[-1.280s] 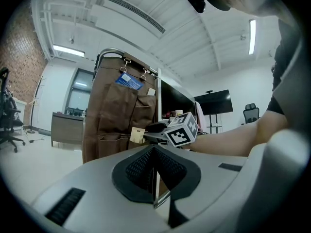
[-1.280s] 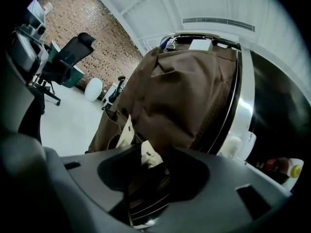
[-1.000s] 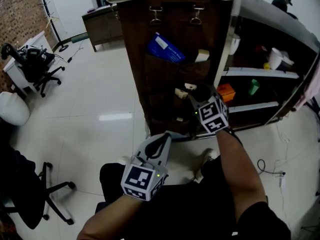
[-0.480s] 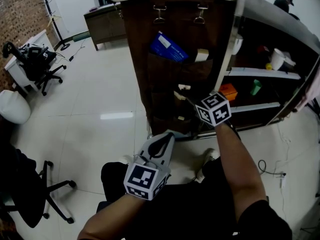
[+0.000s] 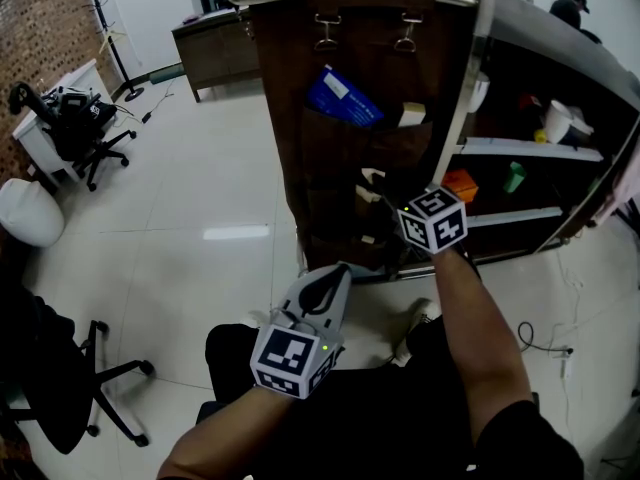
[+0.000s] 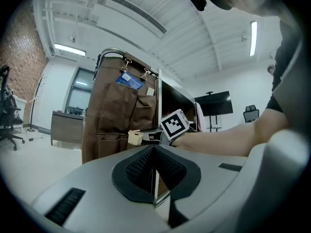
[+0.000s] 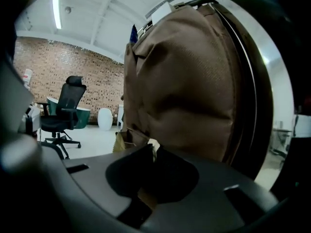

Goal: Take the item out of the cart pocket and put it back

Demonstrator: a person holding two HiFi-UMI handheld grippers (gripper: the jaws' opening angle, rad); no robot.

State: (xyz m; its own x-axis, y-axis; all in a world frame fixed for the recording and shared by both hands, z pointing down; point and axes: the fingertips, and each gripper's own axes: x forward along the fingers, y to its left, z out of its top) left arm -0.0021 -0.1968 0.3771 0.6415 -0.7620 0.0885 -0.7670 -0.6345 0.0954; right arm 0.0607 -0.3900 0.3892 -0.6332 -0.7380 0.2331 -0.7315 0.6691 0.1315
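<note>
A brown fabric organizer with pockets hangs on the end of the cart. A small cream item sticks out of a middle pocket. My right gripper reaches into that pocket, and its jaws are closing on the item. In the right gripper view the dark pads pinch the cream item at my right gripper tips. My left gripper hangs low in front of the cart, shut and holding nothing. My left gripper faces the organizer.
A blue packet and a pale card sit in upper pockets. The cart's side shelves hold an orange box, a green cup and a white cup. Office chairs stand left.
My right gripper has lifted slightly at the pocket and its marker cube has tipped upward. The left gripper has stayed where it was.
</note>
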